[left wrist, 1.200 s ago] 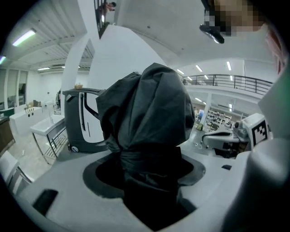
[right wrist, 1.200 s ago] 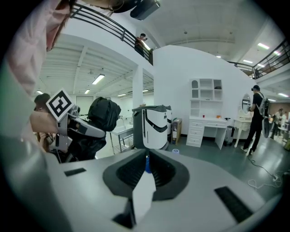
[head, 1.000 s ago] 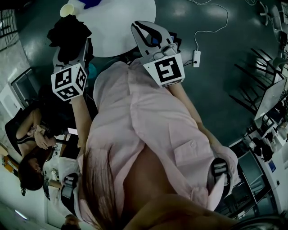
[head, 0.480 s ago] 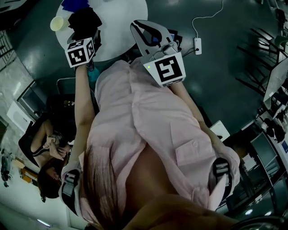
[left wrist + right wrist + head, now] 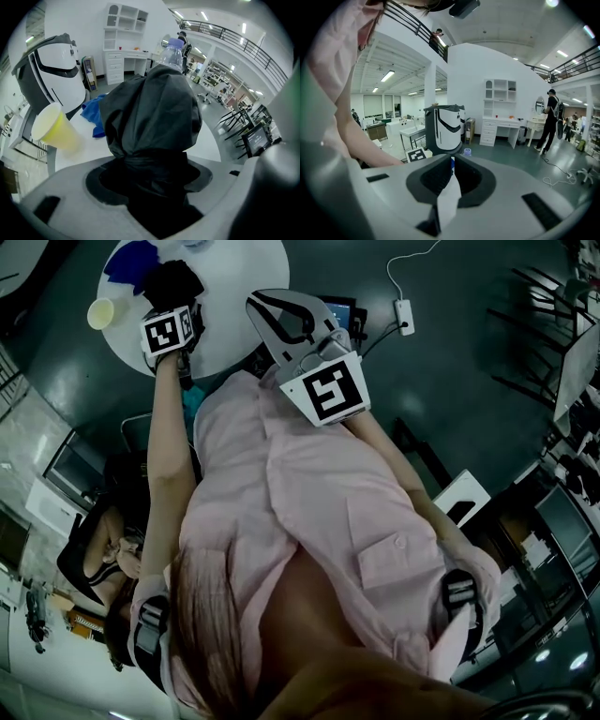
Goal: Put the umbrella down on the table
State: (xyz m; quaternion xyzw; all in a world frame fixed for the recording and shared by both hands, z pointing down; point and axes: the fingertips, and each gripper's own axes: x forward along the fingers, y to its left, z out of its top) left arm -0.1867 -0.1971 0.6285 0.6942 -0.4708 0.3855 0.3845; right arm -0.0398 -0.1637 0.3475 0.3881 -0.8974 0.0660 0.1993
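Umbrella (image 5: 150, 112), black and bundled, clamped in left gripper (image 5: 150, 180) over round white table (image 5: 239, 296), near yellow cup (image 5: 52, 129). Right gripper (image 5: 451, 161): 2 jaws pressed together, empty.

Yellow cup (image 5: 50, 127) — blue cloth (image 5: 93, 115) — bottle (image 5: 171, 52)

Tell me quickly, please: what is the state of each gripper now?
Left gripper: closed on the black umbrella.
Right gripper: closed, holding nothing.
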